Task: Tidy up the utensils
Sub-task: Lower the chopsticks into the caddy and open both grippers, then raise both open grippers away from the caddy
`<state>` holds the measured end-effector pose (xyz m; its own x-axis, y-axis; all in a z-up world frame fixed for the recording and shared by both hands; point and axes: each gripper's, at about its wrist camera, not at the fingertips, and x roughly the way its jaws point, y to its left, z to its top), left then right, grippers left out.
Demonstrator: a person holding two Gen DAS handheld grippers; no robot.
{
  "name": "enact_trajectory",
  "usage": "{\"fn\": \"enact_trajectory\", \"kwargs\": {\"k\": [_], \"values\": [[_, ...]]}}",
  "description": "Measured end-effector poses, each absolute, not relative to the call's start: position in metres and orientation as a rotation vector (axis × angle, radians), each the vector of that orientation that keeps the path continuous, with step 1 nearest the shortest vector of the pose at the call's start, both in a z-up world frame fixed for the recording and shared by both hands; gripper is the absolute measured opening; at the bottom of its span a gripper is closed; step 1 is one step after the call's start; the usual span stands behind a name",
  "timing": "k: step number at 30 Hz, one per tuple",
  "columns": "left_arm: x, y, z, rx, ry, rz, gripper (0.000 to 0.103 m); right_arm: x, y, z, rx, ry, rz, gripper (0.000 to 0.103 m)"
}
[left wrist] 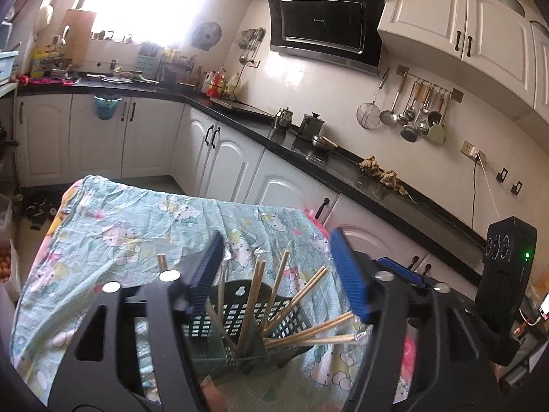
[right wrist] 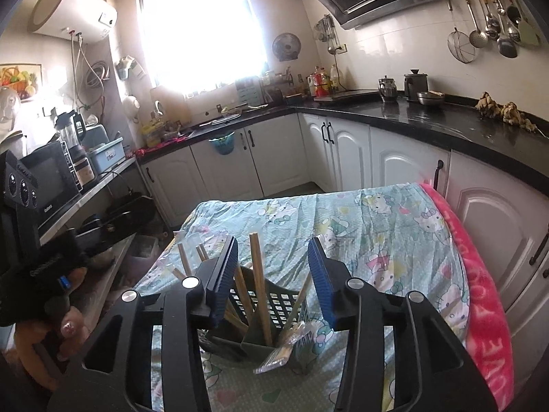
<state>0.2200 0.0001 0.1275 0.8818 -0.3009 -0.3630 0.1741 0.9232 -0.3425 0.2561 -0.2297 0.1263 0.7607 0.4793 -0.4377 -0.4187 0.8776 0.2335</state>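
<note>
A dark perforated utensil caddy [left wrist: 236, 312] [right wrist: 281, 304] stands on a table under a pale blue cartoon-cat cloth [left wrist: 120, 233] [right wrist: 377, 226]. Several wooden chopsticks [left wrist: 252, 305] [right wrist: 259, 274] stick up out of it, fanned at different angles. A clear-wrapped bundle of chopsticks [right wrist: 278, 353] leans out of its near side. My left gripper [left wrist: 277, 237] hovers just over the caddy, open, its blue pads [left wrist: 206, 271] clear of the sticks. My right gripper [right wrist: 273, 242] is over the caddy too, open, and nothing is pinched between its pads [right wrist: 322, 285].
A black L-shaped countertop [left wrist: 343, 168] [right wrist: 429, 116] over white cabinets runs behind and to the right. A pink blanket [right wrist: 480, 309] hangs off the table's right edge. The other hand-held unit's black housing [left wrist: 504, 274] [right wrist: 20, 185] and a hand [right wrist: 68, 326] sit close by.
</note>
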Motion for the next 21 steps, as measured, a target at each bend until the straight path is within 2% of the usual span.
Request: {"fn": "enact_trajectory", "kwargs": {"k": [3, 9, 14, 21], "values": [[0.213, 0.005, 0.126, -0.314, 0.429, -0.239, 0.075, 0.250, -0.230, 0.128, 0.119, 0.507, 0.493, 0.048], [0.204, 0.017, 0.119, -0.349, 0.461, -0.231, 0.092, 0.234, -0.231, 0.132, 0.091, 0.483, 0.486, 0.059], [0.195, 0.024, 0.112, -0.355, 0.482, -0.226, 0.092, 0.221, -0.233, 0.133, 0.080, 0.462, 0.481, 0.068], [0.183, 0.028, 0.104, -0.360, 0.504, -0.218, 0.092, 0.204, -0.233, 0.130, 0.062, 0.451, 0.485, 0.074]]}}
